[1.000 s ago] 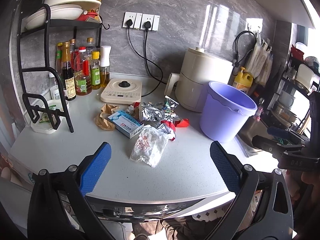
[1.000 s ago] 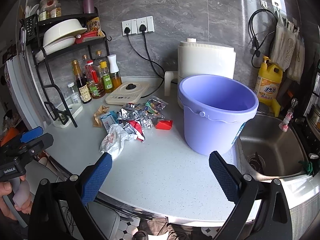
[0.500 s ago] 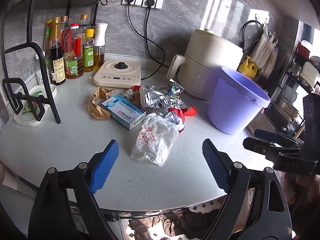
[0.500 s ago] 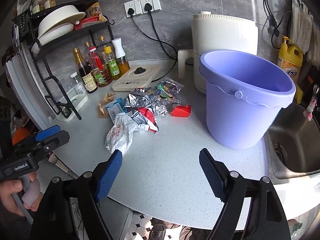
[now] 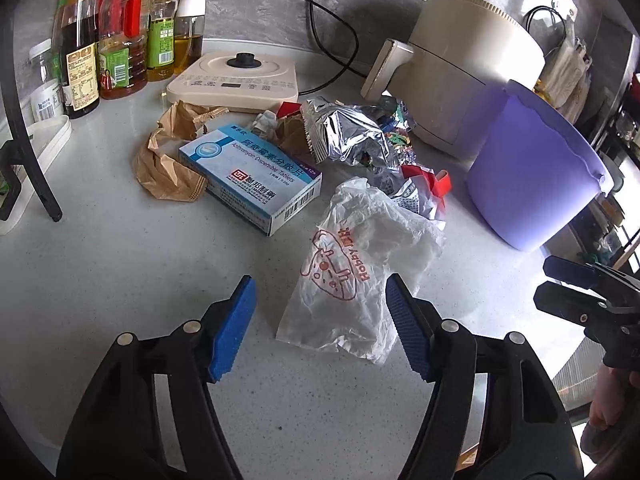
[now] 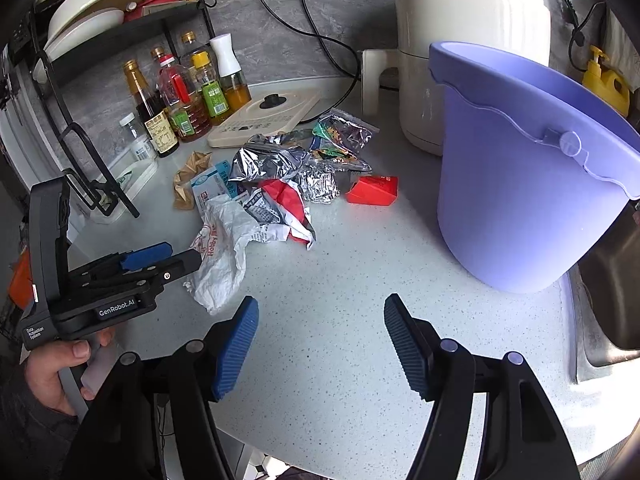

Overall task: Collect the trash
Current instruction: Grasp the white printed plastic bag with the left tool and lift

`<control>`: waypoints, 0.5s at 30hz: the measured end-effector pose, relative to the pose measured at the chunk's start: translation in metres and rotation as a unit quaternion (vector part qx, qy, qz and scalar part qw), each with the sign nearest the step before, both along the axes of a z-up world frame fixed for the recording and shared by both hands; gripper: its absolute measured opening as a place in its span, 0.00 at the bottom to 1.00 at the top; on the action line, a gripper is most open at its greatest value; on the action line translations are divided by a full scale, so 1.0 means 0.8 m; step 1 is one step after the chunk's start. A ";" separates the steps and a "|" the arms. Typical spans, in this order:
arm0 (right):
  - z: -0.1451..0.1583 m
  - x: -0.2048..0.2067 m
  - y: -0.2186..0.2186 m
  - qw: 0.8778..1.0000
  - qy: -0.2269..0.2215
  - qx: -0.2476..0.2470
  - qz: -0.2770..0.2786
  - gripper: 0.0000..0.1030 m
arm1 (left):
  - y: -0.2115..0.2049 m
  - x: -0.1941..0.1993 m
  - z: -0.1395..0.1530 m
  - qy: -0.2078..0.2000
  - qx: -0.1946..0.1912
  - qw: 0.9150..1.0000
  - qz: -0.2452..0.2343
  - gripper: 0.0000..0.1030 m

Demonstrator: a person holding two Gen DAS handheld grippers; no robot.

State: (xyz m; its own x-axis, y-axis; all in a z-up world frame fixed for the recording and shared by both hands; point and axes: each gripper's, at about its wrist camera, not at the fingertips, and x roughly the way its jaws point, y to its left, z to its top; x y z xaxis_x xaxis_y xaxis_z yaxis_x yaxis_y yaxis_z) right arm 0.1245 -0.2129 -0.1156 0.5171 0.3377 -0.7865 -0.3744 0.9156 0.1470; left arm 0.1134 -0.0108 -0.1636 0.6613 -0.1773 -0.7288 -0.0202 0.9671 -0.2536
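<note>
A pile of trash lies on the white counter: a crumpled white plastic bag point(image 5: 360, 272) point(image 6: 224, 248), a blue-and-white tablet box point(image 5: 252, 176), crumpled brown paper point(image 5: 168, 160), silver foil wrappers point(image 5: 348, 136) point(image 6: 268, 160), a red-and-white wrapper point(image 6: 288, 208) and a small red carton point(image 6: 372, 190). A purple bucket point(image 5: 532, 172) point(image 6: 528, 168) stands to the right of the pile. My left gripper point(image 5: 320, 320) is open, its fingers astride the near end of the white bag. My right gripper point(image 6: 320, 340) is open and empty over bare counter in front of the bucket.
An induction hob point(image 5: 236, 80), sauce bottles point(image 5: 120, 32) and a black dish rack point(image 6: 80, 128) stand at the back left. A cream air fryer point(image 5: 468, 64) stands behind the bucket. A sink point(image 6: 608, 292) lies to the right. The counter's front edge is close below both grippers.
Both grippers have moved forward and down toward the counter. The left one has come up to the white plastic bag, and both jaws have narrowed somewhat.
</note>
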 end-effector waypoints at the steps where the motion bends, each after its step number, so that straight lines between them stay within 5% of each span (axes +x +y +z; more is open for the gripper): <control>1: -0.003 0.005 0.004 1.000 0.003 -0.003 0.001 0.63 | -0.001 0.005 -0.005 0.006 0.002 1.000 -0.001 0.59; 3: -0.008 0.015 0.013 1.000 0.007 -0.006 0.009 0.63 | -0.003 0.010 -0.011 0.008 0.003 1.000 -0.001 0.44; 5: -0.014 0.025 0.025 1.000 0.008 -0.005 0.023 0.63 | -0.001 0.016 -0.014 0.020 0.002 1.000 -0.007 0.05; 15: -0.025 0.072 0.082 0.999 0.013 -0.015 0.051 0.65 | 0.057 -0.031 0.024 -0.019 -0.026 0.999 0.009 0.02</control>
State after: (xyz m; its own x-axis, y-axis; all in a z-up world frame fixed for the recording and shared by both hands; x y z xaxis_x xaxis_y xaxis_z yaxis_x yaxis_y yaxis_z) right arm 0.1824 -0.1475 -0.1358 0.4601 0.3630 -0.8103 -0.4615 0.8774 0.1311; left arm 0.0884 0.0345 -0.1445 0.6917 -0.2020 -0.6934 -0.0267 0.9523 -0.3041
